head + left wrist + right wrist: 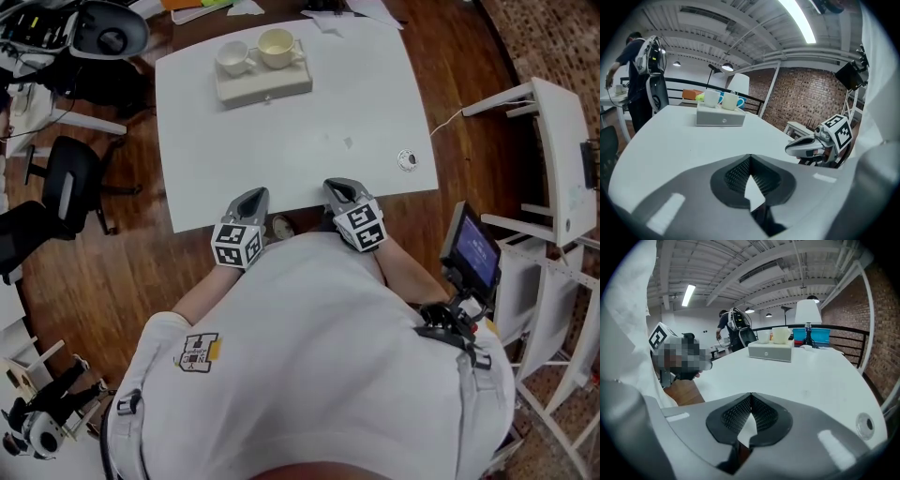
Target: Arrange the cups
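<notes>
- At the far end of the tabletop, a white cup and a cream cup stand upright on a crosswise box; the cream cup's handle points right.
- Left gripper and right gripper: jaws together, empty.

White table, cream cup

HP logo on white box

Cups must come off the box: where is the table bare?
The table is bare across its middle and right, from the box with two cups down to the left claw and right claw. Crowded: only that far left corner; a small round object sits near the right edge.
</notes>
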